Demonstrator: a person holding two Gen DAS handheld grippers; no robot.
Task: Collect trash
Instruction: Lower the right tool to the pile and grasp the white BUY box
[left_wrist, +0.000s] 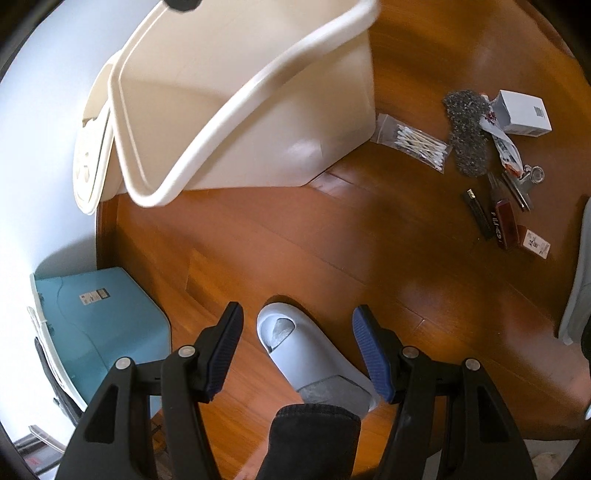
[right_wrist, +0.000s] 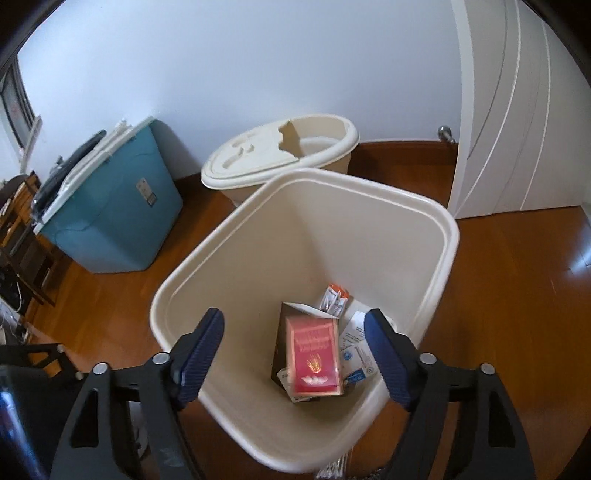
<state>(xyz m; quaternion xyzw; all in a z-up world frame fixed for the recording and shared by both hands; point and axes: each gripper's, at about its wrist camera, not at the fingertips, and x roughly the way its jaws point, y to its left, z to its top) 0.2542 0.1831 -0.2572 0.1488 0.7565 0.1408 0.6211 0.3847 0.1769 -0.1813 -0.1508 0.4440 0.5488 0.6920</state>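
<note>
So your open, empty right gripper (right_wrist: 295, 354) hangs over the bin (right_wrist: 436, 221), red box (right_wrist: 314, 354) inside; your left gripper (left_wrist: 297, 354), also open and empty, has cotton swabs (left_wrist: 417, 142) and other litter waiting beside the bin.

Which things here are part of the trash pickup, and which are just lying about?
Job:
cream bin
red box in it
cotton swab bag
white carton
small boxes on floor

Not the job:
teal storage box
lidded cream bucket
slipper

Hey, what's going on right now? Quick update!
Both grippers open, left gripper and right gripper holding nothing. Red box in the bin. Cotton swabs and scraps left on the floor. Slipper under left jaws.
</note>
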